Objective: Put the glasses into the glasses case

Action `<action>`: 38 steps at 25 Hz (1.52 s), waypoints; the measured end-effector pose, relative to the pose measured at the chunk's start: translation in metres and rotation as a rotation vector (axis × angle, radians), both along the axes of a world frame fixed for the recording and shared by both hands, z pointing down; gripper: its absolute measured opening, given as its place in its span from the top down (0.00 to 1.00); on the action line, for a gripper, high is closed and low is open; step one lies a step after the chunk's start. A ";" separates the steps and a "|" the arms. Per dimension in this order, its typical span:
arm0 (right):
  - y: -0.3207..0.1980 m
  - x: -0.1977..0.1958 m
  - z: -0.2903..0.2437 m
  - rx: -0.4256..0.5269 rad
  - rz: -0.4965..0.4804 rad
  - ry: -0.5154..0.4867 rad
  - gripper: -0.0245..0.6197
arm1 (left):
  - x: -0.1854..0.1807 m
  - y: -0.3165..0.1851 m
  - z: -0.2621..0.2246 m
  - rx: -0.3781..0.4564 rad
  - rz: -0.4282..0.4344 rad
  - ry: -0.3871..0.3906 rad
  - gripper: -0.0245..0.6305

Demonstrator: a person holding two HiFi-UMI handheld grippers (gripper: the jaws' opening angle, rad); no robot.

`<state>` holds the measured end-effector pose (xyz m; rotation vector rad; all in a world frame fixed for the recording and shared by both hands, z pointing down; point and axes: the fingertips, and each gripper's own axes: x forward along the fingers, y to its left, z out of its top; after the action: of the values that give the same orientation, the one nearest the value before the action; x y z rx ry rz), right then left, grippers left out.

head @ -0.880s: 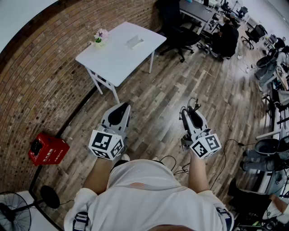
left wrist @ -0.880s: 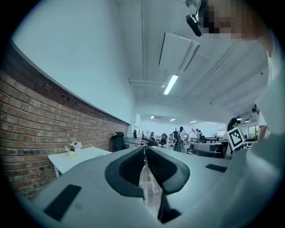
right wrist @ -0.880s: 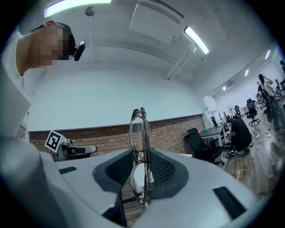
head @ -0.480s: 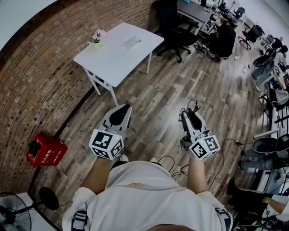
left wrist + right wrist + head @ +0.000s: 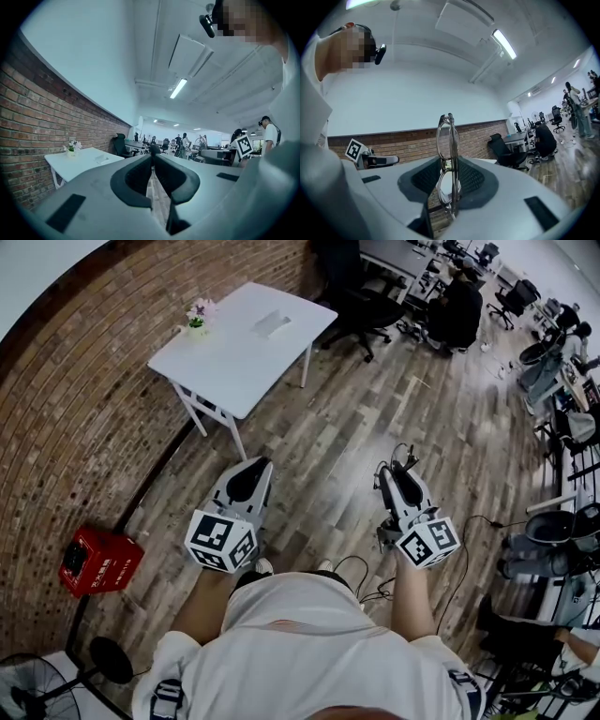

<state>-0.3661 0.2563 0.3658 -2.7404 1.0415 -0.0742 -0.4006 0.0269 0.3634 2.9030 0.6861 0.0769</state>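
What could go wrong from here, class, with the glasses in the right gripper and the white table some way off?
1. The glasses are pinched edge-on in the right gripper and stand tall above its pads; a jolt could tip them out onto the wooden floor.
2. Cables lie by the person's feet, a likely trip hazard.

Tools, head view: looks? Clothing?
The left tool and right tool have light grey tapered bodies, dark inner pads, each with a white cube of black square markers. Thin wires loop at the right tool's front. The shirt is white, short-sleeved.
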 end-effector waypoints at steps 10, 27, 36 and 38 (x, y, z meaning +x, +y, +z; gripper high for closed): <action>-0.012 -0.017 0.020 -0.016 0.090 -0.047 0.71 | -0.002 -0.023 0.020 -0.081 0.080 -0.041 0.91; 0.040 0.137 0.019 0.047 0.003 -0.020 0.71 | 0.133 0.033 0.009 -0.030 0.007 -0.037 0.91; 0.126 0.228 0.012 0.094 0.015 0.032 0.71 | 0.230 0.097 0.007 0.024 -0.034 -0.054 0.91; 0.138 0.242 0.014 0.099 0.015 0.030 0.71 | 0.244 0.103 0.009 0.019 -0.046 -0.067 0.91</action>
<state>-0.1237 0.3939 0.3800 -2.6673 1.0047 0.0208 -0.1562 0.1303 0.3727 2.9176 0.6107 0.1757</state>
